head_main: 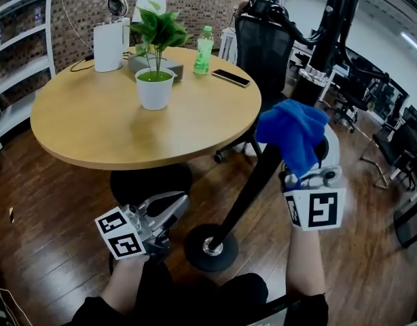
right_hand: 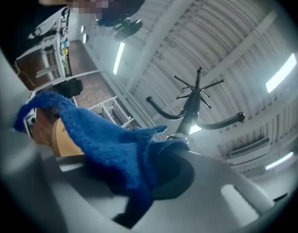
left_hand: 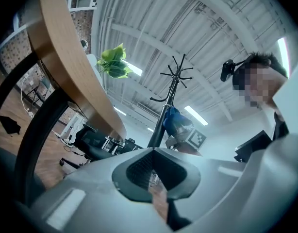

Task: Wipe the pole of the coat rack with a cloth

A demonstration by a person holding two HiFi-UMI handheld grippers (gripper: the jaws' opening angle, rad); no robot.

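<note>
Cloth (head_main: pixel 290 129) clamped in R claw (head_main: pixel 308 172), L claw (head_main: pixel 181 201) closed

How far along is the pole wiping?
Done: the right gripper is clamped on the blue cloth. In hand: the cloth sits against the coat rack pole, partway up. Left: wiping along the pole; nothing shows how much is clean. The left gripper hangs shut and empty near the base.
</note>
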